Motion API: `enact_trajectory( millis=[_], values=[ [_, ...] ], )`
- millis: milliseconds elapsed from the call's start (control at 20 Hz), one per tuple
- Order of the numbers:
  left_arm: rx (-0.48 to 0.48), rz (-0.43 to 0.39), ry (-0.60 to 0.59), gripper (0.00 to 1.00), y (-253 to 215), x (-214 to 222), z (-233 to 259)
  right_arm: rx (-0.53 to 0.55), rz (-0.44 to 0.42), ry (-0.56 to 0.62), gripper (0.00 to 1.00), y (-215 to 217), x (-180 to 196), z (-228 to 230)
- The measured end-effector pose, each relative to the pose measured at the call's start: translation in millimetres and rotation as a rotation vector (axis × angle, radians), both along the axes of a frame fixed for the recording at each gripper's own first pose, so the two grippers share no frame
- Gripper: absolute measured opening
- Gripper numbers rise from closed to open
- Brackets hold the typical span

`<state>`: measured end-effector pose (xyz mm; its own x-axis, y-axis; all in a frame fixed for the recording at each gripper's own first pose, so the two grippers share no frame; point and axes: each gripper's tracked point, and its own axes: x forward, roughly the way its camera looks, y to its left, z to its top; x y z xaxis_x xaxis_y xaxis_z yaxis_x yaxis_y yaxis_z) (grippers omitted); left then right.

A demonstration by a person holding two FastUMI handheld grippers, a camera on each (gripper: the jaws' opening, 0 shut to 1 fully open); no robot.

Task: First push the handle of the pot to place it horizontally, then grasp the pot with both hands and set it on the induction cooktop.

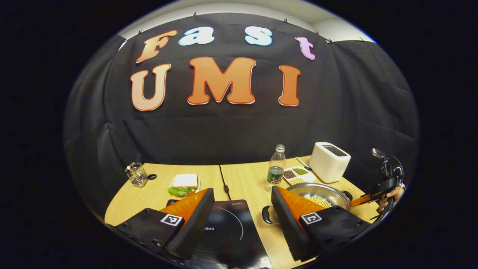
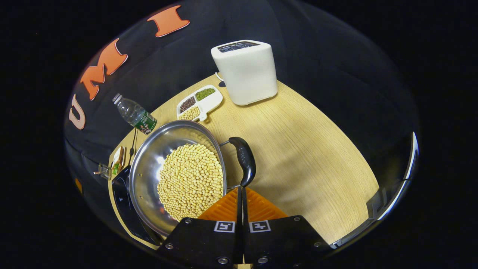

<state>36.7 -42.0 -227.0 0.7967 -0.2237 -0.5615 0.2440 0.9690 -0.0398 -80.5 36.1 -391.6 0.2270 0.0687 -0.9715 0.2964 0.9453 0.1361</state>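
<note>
Pot on the wood table, just right of the cooktop, not yet on it. Right gripper pressed closed, tips touching the near handle, apparently to push it level. Left gripper spread wide over the cooktop, holding nothing, probably waiting for the 2-handed lift. Shiny round steel bowl, heaped with small pale beans; curved dark loop handle on wire arms.

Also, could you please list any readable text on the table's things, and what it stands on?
"dea" on the induction cooktop, its start hidden.
Small print at the cooktop's far edge: too small to read.
Bottle label: too blurred.
</note>
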Motion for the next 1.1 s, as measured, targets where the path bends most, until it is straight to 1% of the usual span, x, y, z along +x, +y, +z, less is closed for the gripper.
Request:
enact_trajectory(
  millis=[150, 350, 450, 650, 750, 850, 900, 950, 1000, 1050, 1100],
  values=[
    [0.0, -0.017, 0.048, 0.99, -9.2, -3.1, -16.5, -0.006, -0.006, -0.009, 0.0, -7.9, 11.0, -8.6],
    [-0.05, -0.067, 0.163, 1.0, -31.7, -11.4, -45.1, 0.023, -0.045, 0.005, 0.0, -11.2, 21.1, -17.0],
    [-0.057, -0.065, 0.206, 1.0, -35.6, -12.7, -57.9, 0.016, -0.025, 0.01, 0.0, -10.8, 25.2, -19.3],
    [-0.09, -0.063, 0.292, 1.0, -49.2, -12.7, -82.1, 0.013, 0.007, -0.024, 0.0, -9.7, 27.4, -8.6],
    [-0.109, -0.069, 0.36, 1.0, -59.6, -16.2, -99.6, 0.043, 0.017, -0.061, 0.0, -7.3, 29.5, 7.0],
    [-0.11, -0.069, 0.431, 0.96, -67.1, -16.3, -118.1, 0.093, 0.045, -0.101, 0.0, -1.5, 32.6, 26.8],
    [-0.103, -0.066, 0.456, 0.96, -69.3, -15.7, -125.0, 0.101, 0.07, -0.13, 0.06, -0.8, 36.8, 35.6],
    [-0.096, -0.069, 0.478, 0.96, -71.9, -16.5, -132.4, 0.093, 0.095, -0.153, 0.09, -3.6, 40.4, 43.4],
    [-0.087, -0.065, 0.498, 0.96, -73.3, -17.1, -138.6, 0.082, 0.121, -0.176, 0.17, -5.8, 45.4, 48.5],
    [-0.076, -0.057, 0.515, 0.96, -73.0, -17.9, -145.7, 0.072, 0.145, -0.192, 0.22, -7.1, 49.6, 53.5],
    [-0.076, -0.043, 0.533, 0.96, -73.0, -18.3, -152.8, 0.057, 0.167, -0.204, 0.31, -6.7, 54.6, 56.1]
  ],
)
